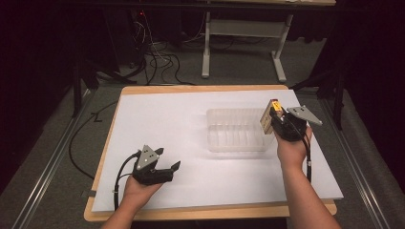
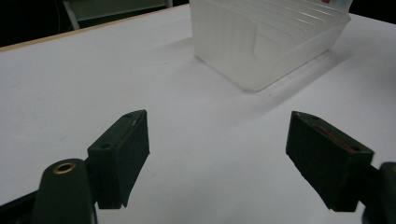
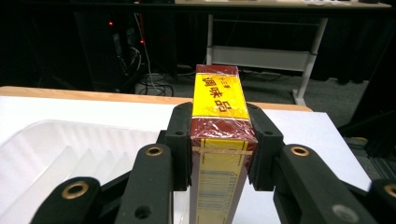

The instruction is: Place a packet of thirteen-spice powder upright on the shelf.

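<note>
My right gripper (image 1: 277, 119) is shut on a red and yellow box (image 3: 218, 135) with printed characters on its yellow top; both pads press its sides. It hangs over the right end of a clear ribbed plastic tray (image 1: 236, 130) that sits right of the middle of the white sheet. In the right gripper view the tray (image 3: 56, 158) lies at the lower left, below the box. My left gripper (image 1: 168, 165) rests low near the front left of the sheet, jaws open, nothing between them. In the left gripper view the tray (image 2: 271, 42) stands ahead and to the right.
The white sheet (image 1: 162, 124) covers a wooden table top (image 1: 200, 212). Beyond the far edge are cables on the floor (image 1: 155, 59) and a white table frame (image 1: 243, 45). A metal rail (image 1: 43, 176) runs along the left side.
</note>
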Motion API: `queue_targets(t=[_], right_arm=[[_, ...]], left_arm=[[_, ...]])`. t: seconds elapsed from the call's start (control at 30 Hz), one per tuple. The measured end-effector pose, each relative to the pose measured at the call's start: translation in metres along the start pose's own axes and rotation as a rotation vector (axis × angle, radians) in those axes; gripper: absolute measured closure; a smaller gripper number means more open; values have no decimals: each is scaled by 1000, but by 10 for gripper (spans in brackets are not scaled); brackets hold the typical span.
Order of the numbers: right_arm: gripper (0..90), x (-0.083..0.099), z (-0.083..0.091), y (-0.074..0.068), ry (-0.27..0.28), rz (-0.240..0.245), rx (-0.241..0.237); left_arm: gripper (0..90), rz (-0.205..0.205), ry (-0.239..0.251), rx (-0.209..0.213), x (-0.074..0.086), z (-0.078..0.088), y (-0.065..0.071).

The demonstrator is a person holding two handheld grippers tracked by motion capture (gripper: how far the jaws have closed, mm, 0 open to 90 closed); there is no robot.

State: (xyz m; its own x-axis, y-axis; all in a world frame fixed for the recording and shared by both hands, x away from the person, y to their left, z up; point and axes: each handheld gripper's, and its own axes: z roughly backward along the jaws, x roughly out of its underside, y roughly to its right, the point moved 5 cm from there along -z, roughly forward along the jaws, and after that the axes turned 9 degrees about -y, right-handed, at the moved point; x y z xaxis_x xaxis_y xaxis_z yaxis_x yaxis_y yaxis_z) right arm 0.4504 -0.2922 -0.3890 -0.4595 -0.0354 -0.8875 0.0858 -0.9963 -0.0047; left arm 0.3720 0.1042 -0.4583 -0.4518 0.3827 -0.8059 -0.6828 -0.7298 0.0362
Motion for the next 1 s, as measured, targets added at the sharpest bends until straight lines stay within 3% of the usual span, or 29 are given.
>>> queue_targets(t=[0.23, 0.57, 0.93, 1.0], right_arm=[[676, 6, -12, -6, -20, 7, 41], [677, 20, -25, -8, -50, -1, 56], [672, 40, -34, -7, -89, -17, 44], [670, 43, -33, -7, -75, -14, 41]], left_arm=[[221, 1, -1, 3, 0, -1, 1], [221, -2, -1, 5, 0, -1, 1], [221, -1, -1, 4, 0, 0, 1], [220, -2, -1, 2, 0, 0, 0]])
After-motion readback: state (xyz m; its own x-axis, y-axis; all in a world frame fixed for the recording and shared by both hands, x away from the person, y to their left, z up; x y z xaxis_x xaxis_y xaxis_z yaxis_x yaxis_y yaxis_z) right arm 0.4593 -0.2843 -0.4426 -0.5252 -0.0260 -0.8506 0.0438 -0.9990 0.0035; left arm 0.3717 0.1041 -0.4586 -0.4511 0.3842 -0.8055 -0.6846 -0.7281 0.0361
